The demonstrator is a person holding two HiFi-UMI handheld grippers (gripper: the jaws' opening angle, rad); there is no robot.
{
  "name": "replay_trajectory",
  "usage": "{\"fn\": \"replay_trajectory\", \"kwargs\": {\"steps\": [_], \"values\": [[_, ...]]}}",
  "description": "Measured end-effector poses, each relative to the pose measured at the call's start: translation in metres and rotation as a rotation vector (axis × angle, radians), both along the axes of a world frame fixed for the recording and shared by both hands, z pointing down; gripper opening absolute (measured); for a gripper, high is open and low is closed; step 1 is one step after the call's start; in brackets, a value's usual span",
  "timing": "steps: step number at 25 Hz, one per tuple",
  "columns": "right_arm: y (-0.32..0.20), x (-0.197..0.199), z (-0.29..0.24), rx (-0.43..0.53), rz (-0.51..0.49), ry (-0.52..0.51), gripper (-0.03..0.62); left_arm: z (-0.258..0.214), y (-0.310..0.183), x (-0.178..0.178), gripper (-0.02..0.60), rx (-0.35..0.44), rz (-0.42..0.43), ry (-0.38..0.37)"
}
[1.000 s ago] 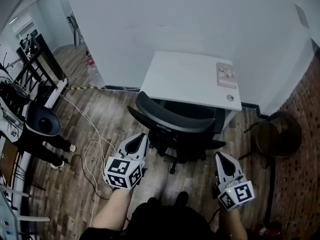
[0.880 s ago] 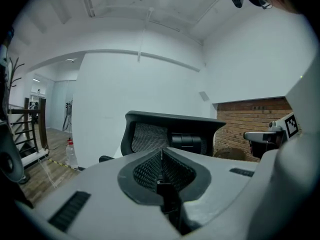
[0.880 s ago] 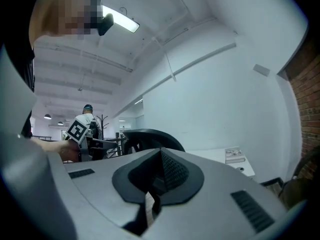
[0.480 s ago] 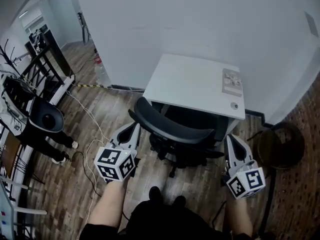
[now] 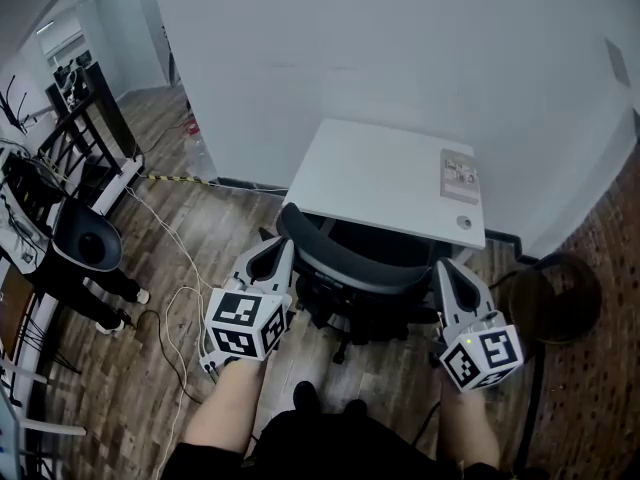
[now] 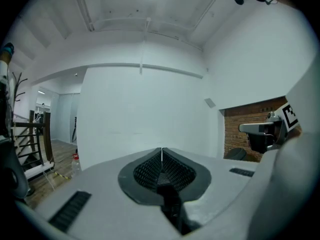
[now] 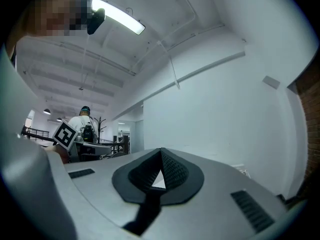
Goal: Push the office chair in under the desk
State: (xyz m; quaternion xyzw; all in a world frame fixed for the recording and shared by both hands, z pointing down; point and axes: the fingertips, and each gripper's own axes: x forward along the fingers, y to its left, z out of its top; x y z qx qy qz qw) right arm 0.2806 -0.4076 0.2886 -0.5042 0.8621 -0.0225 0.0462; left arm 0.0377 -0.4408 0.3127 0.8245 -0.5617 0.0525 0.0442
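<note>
The office chair is partly under the white counter with its back sticking out, and the left gripper and right gripper sit by its sides with jaws closed tight and empty, so an uneven push could slip off or swing it crooked.

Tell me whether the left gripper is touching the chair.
Cannot tell. In the head view the left gripper ends beside the chair back, depth unclear; its own view shows no chair.
</note>
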Motion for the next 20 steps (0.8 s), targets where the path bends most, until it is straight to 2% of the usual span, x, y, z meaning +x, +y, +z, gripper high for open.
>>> {"fn": "replay_trajectory", "kwargs": {"steps": [4, 8, 13, 16, 20], "values": [[0.003, -0.009, 0.007, -0.018, 0.039, 0.026, 0.003, 0.003, 0.008, 0.016, 0.008, 0.004, 0.024, -0.022], [0.010, 0.000, 0.022, -0.056, 0.087, 0.015, 0.003, 0.012, 0.011, 0.013, 0.008, -0.009, 0.038, 0.019], [0.009, 0.011, 0.030, -0.063, 0.116, 0.008, 0.003, 0.016, 0.011, 0.002, 0.008, 0.001, -0.012, 0.035], [0.010, 0.013, 0.027, -0.039, 0.132, 0.032, 0.003, 0.035, 0.010, -0.012, 0.007, -0.019, -0.037, 0.039], [0.009, 0.016, 0.033, -0.024, 0.147, 0.051, 0.003, 0.063, 0.003, -0.023, 0.008, -0.044, -0.048, 0.085]]}}
